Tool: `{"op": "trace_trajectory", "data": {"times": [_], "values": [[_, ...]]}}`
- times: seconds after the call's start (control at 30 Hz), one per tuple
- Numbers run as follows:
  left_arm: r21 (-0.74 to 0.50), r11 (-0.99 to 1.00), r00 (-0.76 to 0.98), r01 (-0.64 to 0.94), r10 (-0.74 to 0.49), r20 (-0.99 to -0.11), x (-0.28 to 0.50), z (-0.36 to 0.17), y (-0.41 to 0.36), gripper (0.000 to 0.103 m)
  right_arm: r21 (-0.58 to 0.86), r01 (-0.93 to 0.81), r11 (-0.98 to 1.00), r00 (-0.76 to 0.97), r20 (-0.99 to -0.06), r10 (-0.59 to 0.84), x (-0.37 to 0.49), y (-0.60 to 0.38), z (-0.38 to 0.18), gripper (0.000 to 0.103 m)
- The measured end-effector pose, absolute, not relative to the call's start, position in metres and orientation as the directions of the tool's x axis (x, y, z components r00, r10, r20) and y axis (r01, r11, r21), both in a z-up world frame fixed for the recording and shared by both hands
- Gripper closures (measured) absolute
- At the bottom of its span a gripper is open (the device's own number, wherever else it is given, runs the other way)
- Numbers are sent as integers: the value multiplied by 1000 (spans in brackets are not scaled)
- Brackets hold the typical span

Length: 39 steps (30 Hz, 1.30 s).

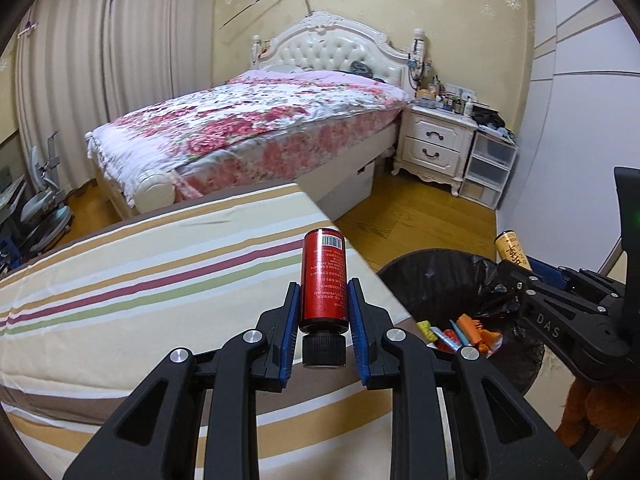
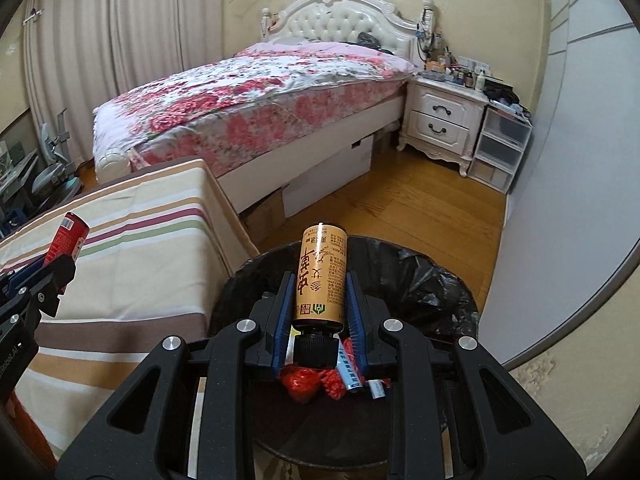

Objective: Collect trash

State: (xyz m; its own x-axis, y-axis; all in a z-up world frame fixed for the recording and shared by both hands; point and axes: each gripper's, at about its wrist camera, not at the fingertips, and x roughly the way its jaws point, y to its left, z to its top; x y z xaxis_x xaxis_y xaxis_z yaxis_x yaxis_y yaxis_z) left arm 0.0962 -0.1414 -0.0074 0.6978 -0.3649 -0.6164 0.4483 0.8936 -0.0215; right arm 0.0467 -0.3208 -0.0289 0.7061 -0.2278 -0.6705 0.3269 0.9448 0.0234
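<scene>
Over bin (image 2: 432, 276): gold bottle (image 2: 320, 276) clamped in right claw (image 2: 320, 308), probably cap-down.

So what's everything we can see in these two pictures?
red bottle: one, red with black cap, in left hand-held gripper, above the striped cloth
gold bottle: one, gold with black cap, in right hand-held gripper, over the bin
trash bin: one, black bag liner, on floor, wrappers inside
striped cloth: one, cream with stripes, beside bin
bed: one, floral pink
nightstand: one, white, beside bed
left hand-held gripper: black, blue pads
right hand-held gripper: same
</scene>
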Motion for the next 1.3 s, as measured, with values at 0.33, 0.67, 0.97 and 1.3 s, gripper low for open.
{"op": "trace_trajectory", "data": {"times": [0.33,0.67,0.97,1.3], "values": [[2,865,670,501,-387,-634,107,-21,-191,78,26,378,925,678,-688,-258,51,-347,-44,78],[11,870,675,493,-374,-636,110,-26,-198,52,12,403,915,674,-681,-288,49,-352,-45,73],[9,888,703,459,-357,-615,101,-18,-185,31,-7,418,908,687,-652,-322,38,-345,-35,48],[11,912,732,410,-322,-601,83,-9,-160,27,-8,405,914,702,-637,-317,14,-328,-26,40]]}}
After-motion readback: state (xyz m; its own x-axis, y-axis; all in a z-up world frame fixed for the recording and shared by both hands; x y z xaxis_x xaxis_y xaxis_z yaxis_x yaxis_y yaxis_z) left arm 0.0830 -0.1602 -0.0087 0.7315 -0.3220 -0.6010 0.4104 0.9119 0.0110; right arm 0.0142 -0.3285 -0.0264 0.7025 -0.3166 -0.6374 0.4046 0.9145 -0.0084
